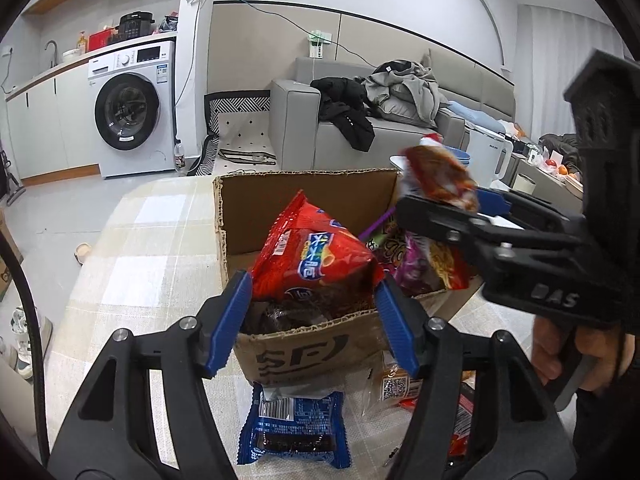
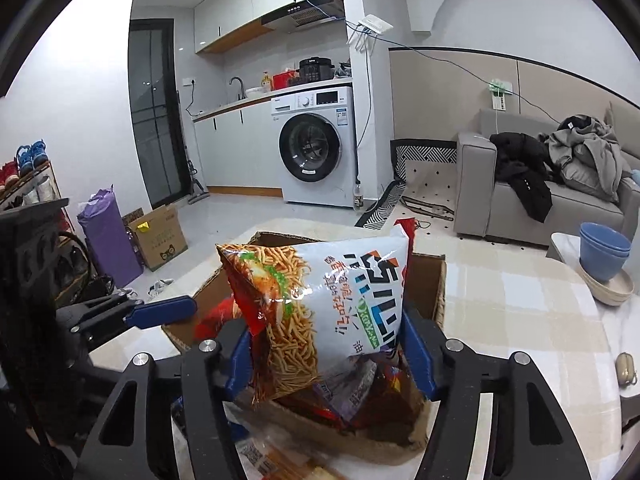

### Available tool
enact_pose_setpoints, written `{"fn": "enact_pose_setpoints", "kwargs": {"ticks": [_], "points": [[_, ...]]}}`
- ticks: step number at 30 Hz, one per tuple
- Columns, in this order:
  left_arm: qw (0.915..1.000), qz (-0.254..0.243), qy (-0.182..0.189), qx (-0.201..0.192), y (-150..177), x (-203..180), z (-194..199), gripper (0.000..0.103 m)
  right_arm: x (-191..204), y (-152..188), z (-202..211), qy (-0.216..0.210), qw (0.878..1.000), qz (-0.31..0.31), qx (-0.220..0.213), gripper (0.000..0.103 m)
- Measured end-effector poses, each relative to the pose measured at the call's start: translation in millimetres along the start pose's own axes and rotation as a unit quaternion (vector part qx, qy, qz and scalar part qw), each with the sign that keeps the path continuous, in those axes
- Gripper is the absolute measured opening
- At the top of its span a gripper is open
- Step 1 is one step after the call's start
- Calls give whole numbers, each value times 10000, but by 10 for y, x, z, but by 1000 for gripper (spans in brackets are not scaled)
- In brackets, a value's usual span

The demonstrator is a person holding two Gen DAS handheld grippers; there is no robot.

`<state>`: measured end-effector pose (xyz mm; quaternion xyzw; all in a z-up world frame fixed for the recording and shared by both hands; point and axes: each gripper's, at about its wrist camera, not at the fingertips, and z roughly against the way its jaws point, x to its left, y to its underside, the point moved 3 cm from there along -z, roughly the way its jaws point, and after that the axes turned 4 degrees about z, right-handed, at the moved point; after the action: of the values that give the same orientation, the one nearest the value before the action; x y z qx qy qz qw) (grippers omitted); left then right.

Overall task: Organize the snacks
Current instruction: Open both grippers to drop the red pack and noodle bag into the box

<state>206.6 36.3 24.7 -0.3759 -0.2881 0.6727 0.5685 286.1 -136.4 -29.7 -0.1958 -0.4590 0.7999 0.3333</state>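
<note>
An open cardboard box (image 1: 304, 356) stands on the checked tablecloth (image 1: 140, 260) with several snack bags inside. A red snack bag (image 1: 316, 256) stands upright at the box's near edge, and the blue pads of my left gripper (image 1: 314, 304) press on its lower corners. My right gripper (image 1: 444, 200) comes in from the right, above the box's far right corner. It is shut on a white-and-red noodle snack bag (image 2: 320, 304), which it holds upright over the box (image 2: 436, 280). In the right wrist view this bag fills the gap of the right gripper (image 2: 324, 328).
A blue packet (image 1: 292, 428) and other wrapped snacks (image 1: 396, 388) lie on the table in front of the box. Purple and yellow bags (image 1: 412, 264) fill the box's right side. Blue bowls (image 2: 604, 256) on a plate sit at the table's right. A hand (image 1: 560, 352) grips the right tool.
</note>
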Motion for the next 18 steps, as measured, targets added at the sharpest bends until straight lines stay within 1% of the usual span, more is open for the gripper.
{"fn": "enact_pose_setpoints", "kwargs": {"ticks": [1,2,7,10,12,13,15,17,18], "points": [[10000,6,2,3,2,3,-13,61,13,-12,-38,47,10000,4,43,73],[10000,6,0,2,-4,8,2,61,26,-22,-70,73,9999,20,87,80],[10000,-10,-4,-6,-8,9,-4,62,39,11,-54,151,9997,150,106,87],[10000,8,3,3,-2,-6,-3,62,-15,23,-33,53,9998,138,107,85],[10000,12,4,-3,-7,-6,-2,62,-38,23,-36,-21,9998,145,133,76],[10000,6,4,-2,-8,-8,-1,62,-42,29,-28,-79,9998,147,130,75],[10000,3,15,-14,-11,-7,-5,62,-27,21,1,-208,9997,128,23,74],[10000,0,18,-39,-4,-15,1,62,-26,-19,49,-364,9991,-14,-198,74],[10000,-3,18,-46,-1,-23,-6,62,-26,-39,51,-379,9990,-57,-234,74]]}}
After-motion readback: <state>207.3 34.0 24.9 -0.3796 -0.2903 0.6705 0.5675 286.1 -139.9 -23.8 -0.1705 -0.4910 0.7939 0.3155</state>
